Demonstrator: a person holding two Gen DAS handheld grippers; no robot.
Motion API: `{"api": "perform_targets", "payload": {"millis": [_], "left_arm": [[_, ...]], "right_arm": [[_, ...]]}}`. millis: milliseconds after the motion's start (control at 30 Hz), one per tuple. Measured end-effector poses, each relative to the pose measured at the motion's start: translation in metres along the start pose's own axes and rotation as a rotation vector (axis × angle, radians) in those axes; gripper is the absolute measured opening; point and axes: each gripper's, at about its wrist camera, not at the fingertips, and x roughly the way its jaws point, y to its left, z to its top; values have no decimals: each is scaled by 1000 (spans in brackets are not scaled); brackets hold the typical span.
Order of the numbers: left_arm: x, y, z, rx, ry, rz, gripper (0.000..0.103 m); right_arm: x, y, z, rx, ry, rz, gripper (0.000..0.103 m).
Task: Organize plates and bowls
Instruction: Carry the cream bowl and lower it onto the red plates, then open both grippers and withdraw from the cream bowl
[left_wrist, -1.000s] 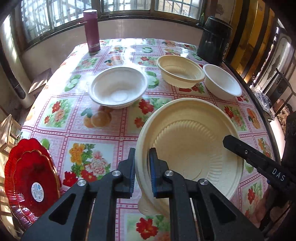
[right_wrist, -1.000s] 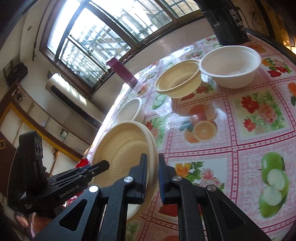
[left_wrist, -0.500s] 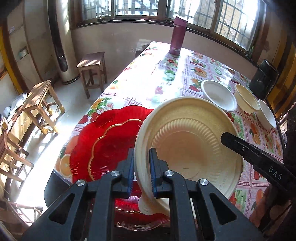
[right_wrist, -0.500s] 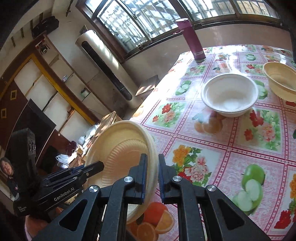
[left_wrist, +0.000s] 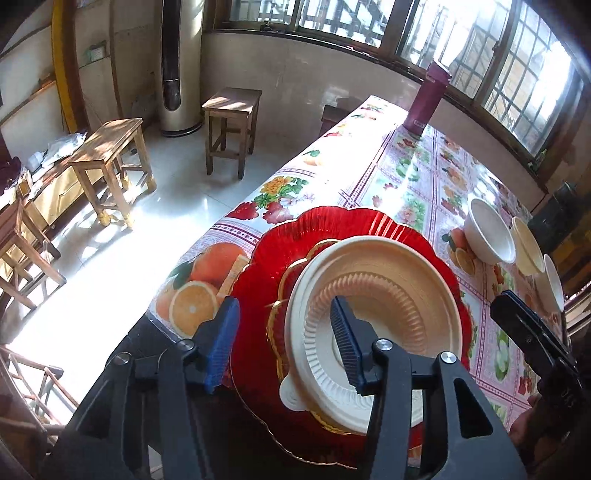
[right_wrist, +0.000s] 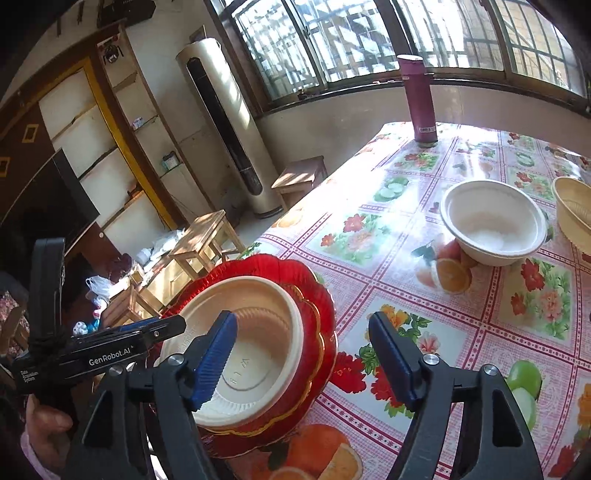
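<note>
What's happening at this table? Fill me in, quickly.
A person is stacking dishes with two handheld grippers. The cream plate now sits on the red plates at the table's corner. Both the left gripper and right gripper are opening, nothing pinched. Three bowls, including a white bowl, wait farther along.

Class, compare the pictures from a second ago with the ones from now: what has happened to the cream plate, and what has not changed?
The cream plate, carried across the table by both tongs, now lies on the red plates at the table's corner. The left tongs and right tongs have let go; their jaws are opening. The white bowl, beige bowl and maroon flask stayed put.
</note>
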Motion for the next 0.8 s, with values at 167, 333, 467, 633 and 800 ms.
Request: {"api": "perform_targets", "payload": {"millis": [167, 333, 467, 633, 800], "left_arm": [[-33, -24, 3, -14, -155, -124, 87], [-46, -90, 1, 104, -194, -277, 103], [-35, -157, -3, 221, -149, -321, 103], [-17, -241, -16, 348, -76, -345, 103], [4, -314, -32, 451, -10, -357, 103]], "right_arm": [[-54, -53, 3, 59, -160, -38, 103], [-102, -126, -1, 164, -241, -140, 103], [-130, -186, -7, 227, -272, -232, 103], [-162, -252, -16, 309, -303, -300, 103], [-188, -304, -24, 383, -325, -334, 103]]}}
